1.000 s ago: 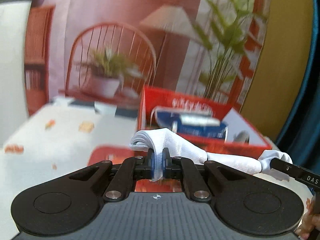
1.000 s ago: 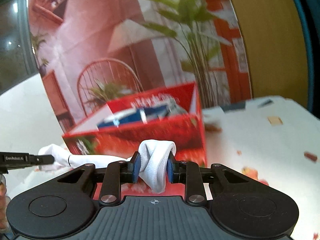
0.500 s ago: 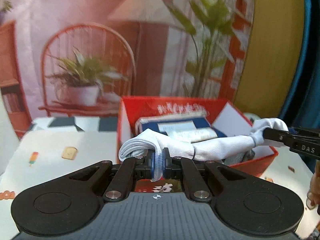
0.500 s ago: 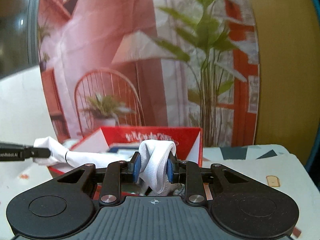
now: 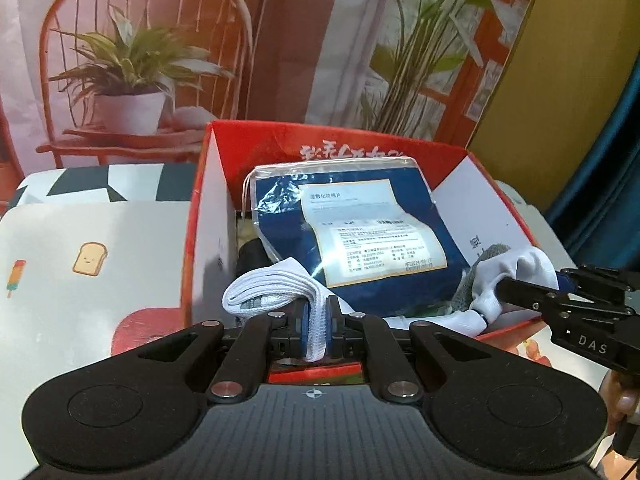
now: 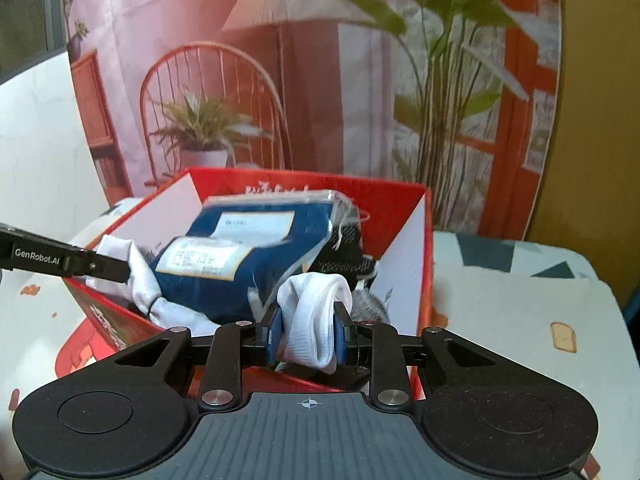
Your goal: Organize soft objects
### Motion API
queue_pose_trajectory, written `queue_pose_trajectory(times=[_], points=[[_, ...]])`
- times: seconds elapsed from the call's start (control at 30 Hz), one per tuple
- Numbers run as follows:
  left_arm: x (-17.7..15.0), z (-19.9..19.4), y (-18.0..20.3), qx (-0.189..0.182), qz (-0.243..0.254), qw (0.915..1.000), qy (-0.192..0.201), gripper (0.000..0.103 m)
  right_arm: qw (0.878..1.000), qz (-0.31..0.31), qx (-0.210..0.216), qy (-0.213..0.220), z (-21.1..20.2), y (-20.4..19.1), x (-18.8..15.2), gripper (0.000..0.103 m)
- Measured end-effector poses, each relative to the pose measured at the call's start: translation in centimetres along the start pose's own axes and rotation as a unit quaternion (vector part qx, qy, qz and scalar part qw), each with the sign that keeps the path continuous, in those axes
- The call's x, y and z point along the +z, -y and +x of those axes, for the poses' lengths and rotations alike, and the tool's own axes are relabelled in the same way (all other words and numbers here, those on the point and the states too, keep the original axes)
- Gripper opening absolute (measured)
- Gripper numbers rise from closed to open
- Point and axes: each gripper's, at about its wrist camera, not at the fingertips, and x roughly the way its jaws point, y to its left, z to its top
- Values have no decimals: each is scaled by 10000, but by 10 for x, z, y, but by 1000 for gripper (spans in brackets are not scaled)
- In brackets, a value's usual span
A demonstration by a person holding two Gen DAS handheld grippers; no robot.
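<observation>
A white sock (image 5: 272, 290) hangs stretched between my two grippers over the near part of the open red box (image 5: 204, 184). My left gripper (image 5: 316, 330) is shut on one end of it. My right gripper (image 6: 308, 330) is shut on the other bunched end (image 6: 316, 304), which also shows in the left wrist view (image 5: 520, 276). The sock's middle sags inside the box (image 6: 424, 240), in front of a blue plastic packet with a white label (image 5: 360, 240). The packet also shows in the right wrist view (image 6: 240, 264).
The box stands on a white table cover with small food prints (image 5: 92, 258). Dark and grey fabric items (image 6: 348, 256) lie in the box beside the packet. A printed backdrop with a chair and plants (image 5: 132, 60) stands right behind the box. A red mat (image 5: 140, 332) lies under the box's near edge.
Both grippers have carried the sock forward and down, from in front of the box to over its opening. The sock's middle now sags into the box. Both grips are unchanged.
</observation>
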Motion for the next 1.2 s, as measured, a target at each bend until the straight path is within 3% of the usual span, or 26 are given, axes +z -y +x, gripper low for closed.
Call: queue_pose_trajectory(times=[0.13, 0.17, 0.2, 0.27, 0.37, 0.43, 0.47, 0.6, 0.67, 1.0, 1.2], points=[[1, 3, 2, 6, 97, 9999, 29, 17, 9999, 126, -25, -102, 5, 2, 2, 24], [1, 1, 4, -17, 197, 9998, 87, 34, 9998, 141, -30, -108, 5, 2, 3, 25], [0, -3, 7, -42, 273, 9995, 175, 59, 9999, 120, -43, -86, 3, 1, 3, 27], [0, -11, 10, -63, 372, 9985, 386, 81, 10000, 60, -76, 11, -1, 0, 5, 35], [-1, -25, 19, -77, 545, 9967, 599, 91, 9997, 35, -131, 180, -10, 0, 7, 44], [-2, -33, 25, -51, 630, 9954, 714, 98, 9993, 62, -161, 330, -18, 0, 8, 53], [-2, -38, 27, -29, 677, 9945, 800, 102, 9991, 65, -166, 394, -22, 0, 10, 63], [-6, -61, 37, 160, 818, 9900, 1140, 103, 9972, 68, -182, 723, -44, 0, 14, 94], [-8, -71, 41, 239, 840, 9882, 1261, 103, 9956, 146, -260, 893, -55, 1, 17, 102], [-14, -127, 44, 483, 396, 9840, 1667, 103, 9889, 615, -224, 1334, -110, -2, 27, 103], [-23, -167, 60, 876, 518, 9734, 2053, 103, 9850, 748, -275, 1532, -147, -14, 31, 103]])
